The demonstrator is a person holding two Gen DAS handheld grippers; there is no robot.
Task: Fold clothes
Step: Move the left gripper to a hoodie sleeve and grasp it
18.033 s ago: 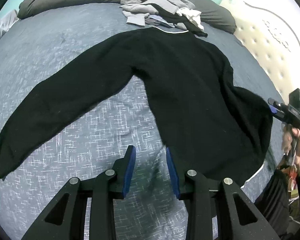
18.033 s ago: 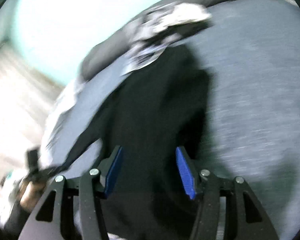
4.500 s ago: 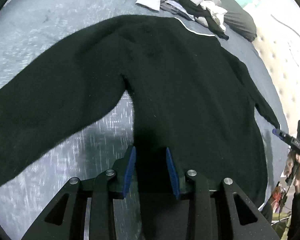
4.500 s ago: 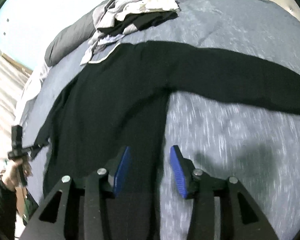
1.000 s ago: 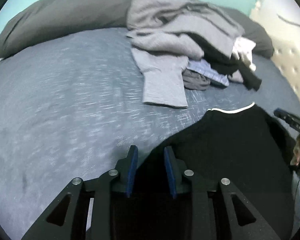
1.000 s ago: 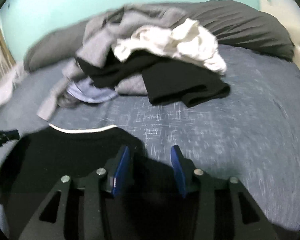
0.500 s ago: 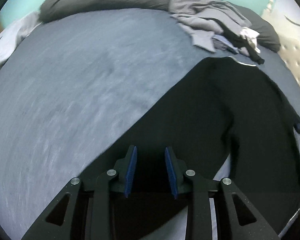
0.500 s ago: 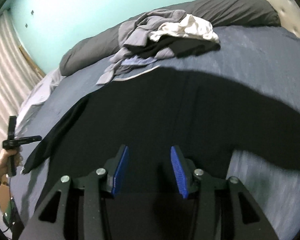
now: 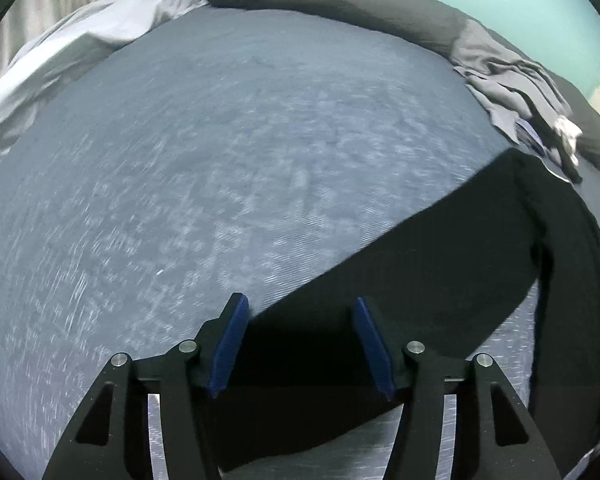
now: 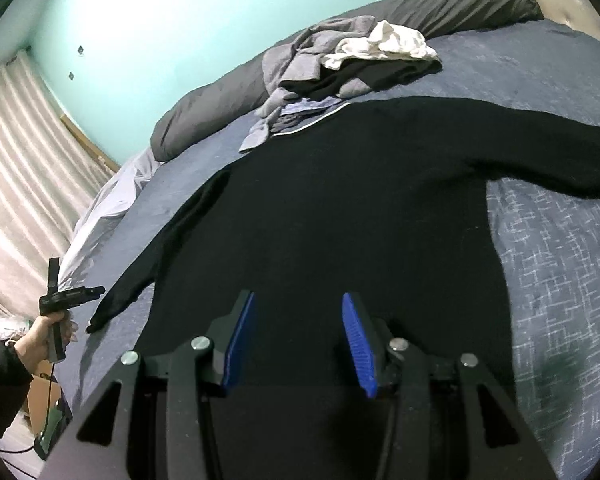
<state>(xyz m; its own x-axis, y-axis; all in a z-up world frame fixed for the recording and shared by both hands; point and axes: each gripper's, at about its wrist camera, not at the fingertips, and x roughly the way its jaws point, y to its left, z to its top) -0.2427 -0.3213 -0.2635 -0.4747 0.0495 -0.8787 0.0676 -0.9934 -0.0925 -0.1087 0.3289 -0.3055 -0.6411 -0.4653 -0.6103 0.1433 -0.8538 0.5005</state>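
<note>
two tongs open: left tongs (image 9: 300, 338) just widened over black sweater (image 10: 340, 220) sleeve, unpinched; right tongs (image 10: 298, 340) parted above its body. sweater flat on bed (image 9: 220, 160), clothes pile (image 10: 352, 60) at 12 o'clock.

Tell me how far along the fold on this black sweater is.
Done: the black sweater lies spread flat on the bed, sleeves out. In hand: nothing; the left gripper, jaws just opened, sits over a sleeve, and the right gripper hangs open over the body. Left: every fold, plus the clothes pile.
</note>
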